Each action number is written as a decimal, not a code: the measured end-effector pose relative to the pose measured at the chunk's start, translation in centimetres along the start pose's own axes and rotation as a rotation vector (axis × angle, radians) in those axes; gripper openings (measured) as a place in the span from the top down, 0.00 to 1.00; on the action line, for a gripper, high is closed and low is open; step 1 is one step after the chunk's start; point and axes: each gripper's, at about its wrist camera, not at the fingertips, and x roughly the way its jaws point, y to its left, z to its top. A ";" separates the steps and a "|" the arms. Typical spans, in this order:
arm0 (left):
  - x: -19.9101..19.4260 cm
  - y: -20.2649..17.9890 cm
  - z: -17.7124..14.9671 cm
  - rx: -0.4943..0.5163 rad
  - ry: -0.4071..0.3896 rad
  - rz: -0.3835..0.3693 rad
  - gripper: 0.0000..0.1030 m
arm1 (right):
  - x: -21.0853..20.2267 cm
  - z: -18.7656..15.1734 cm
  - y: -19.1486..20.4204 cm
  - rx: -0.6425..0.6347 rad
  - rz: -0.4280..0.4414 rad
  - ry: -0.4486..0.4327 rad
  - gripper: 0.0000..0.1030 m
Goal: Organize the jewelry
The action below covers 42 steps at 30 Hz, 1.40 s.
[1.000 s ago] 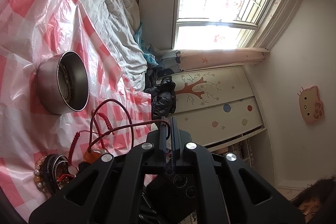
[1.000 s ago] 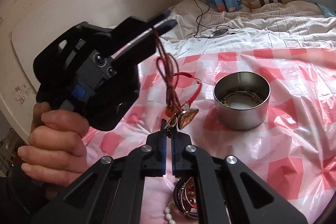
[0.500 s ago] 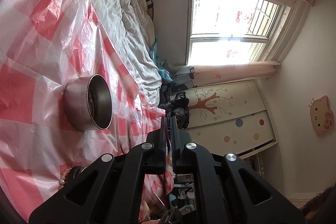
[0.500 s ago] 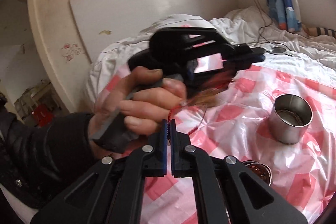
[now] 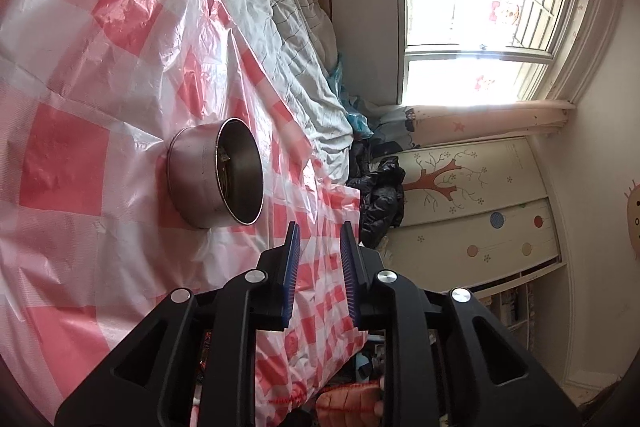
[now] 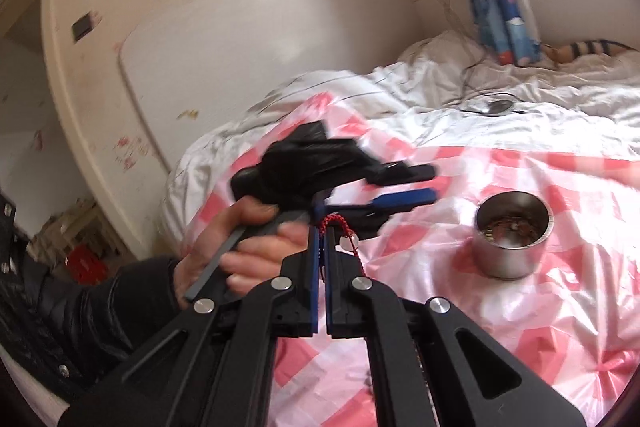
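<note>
My right gripper [image 6: 323,231] is shut on a red braided cord necklace [image 6: 340,221]; its loop sticks up past the fingertips and a strand hangs down the right side. In the right wrist view my left gripper [image 6: 430,183] hovers just beyond, held by a hand [image 6: 240,247]. Its jaws are opening, with nothing between them. From the left wrist view, the left gripper [image 5: 320,227] points over the checked sheet beside a steel bowl [image 5: 216,175]. A bit of red cord [image 5: 348,393] shows below it. The steel bowl [image 6: 514,239] holds some jewelry.
A pink-and-white checked plastic sheet [image 6: 560,307] covers the bed, with a white duvet [image 6: 440,87] behind it. A round object on a cable [image 6: 496,107] lies on the duvet. A window [image 5: 472,27] and a painted wardrobe [image 5: 472,211] stand past the bed's edge.
The left gripper has let go of the red cord and its jaws have parted. The right gripper kept the cord and rose; the bracelet pile has left both views.
</note>
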 end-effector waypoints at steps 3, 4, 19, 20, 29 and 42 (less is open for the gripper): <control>-0.2 -0.9 -0.5 0.041 0.017 0.046 0.78 | -0.8 0.4 -1.8 0.070 -0.048 -0.040 0.97; -0.4 -1.1 -0.6 0.049 0.022 0.060 0.72 | -1.0 0.5 -2.4 0.095 -0.048 -0.049 0.97; -0.7 -3.0 -2.4 0.287 0.098 0.371 0.54 | 1.3 -0.7 -3.6 0.125 -0.096 0.104 0.97; -0.5 -3.0 -2.5 0.295 0.103 0.380 0.54 | 1.7 -0.9 -3.5 0.121 -0.101 0.126 0.97; 1.1 -2.6 -3.1 0.334 0.151 0.462 0.50 | 2.6 -2.0 -3.0 0.078 -0.120 0.198 0.97; 5.8 -5.2 -9.7 0.830 0.289 0.698 0.50 | -2.5 -1.4 -7.4 0.290 -0.268 0.039 0.97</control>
